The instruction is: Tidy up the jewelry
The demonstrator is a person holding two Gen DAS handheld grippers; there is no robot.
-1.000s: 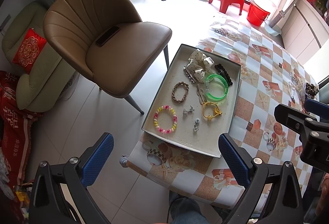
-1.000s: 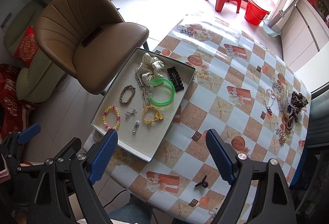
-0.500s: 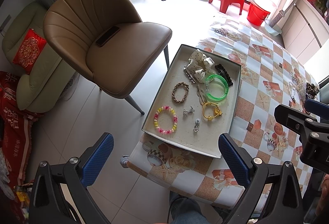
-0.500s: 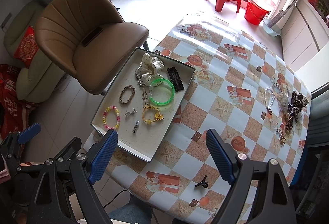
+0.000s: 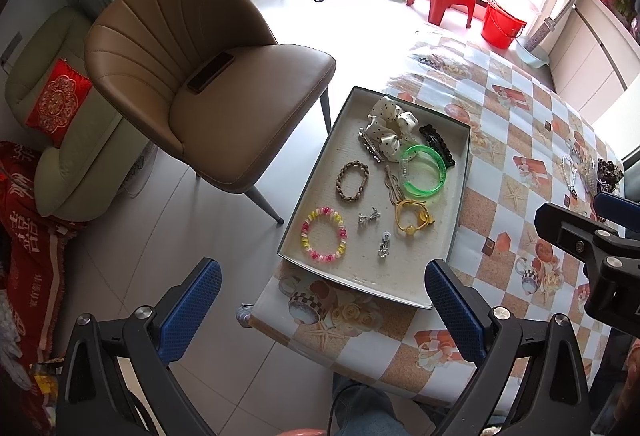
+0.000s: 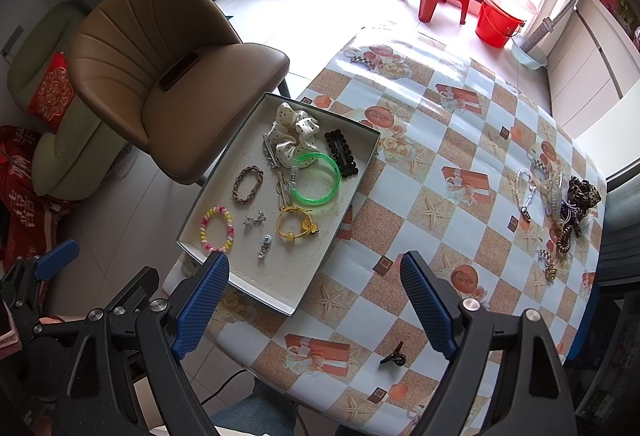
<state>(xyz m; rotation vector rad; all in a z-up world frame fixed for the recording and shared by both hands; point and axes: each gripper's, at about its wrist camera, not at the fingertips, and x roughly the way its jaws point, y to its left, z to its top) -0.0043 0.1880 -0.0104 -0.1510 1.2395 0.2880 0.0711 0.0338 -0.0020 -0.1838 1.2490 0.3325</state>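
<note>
A shallow grey tray (image 5: 462,192) (image 6: 320,264) sits at the table's left edge. It holds a green bangle (image 5: 424,171) (image 6: 316,178), a polka-dot scrunchie (image 5: 390,128) (image 6: 290,134), a brown braided bracelet (image 5: 352,181) (image 6: 247,183), a pink-yellow bead bracelet (image 5: 323,234) (image 6: 216,228), a yellow hair tie (image 5: 412,218) (image 6: 296,224), a black clip (image 6: 341,153) and small silver pieces. Loose jewelry (image 6: 560,204) lies at the table's right side. My left gripper (image 5: 320,316) is open and empty, near the tray's near edge. My right gripper (image 6: 316,304) is open and empty above the table.
A small black clip (image 6: 394,358) lies on the patterned tablecloth (image 6: 420,172) near the front edge. A brown chair (image 5: 208,76) with a phone (image 5: 211,72) on its seat stands left of the table. A sofa (image 5: 56,140) is farther left.
</note>
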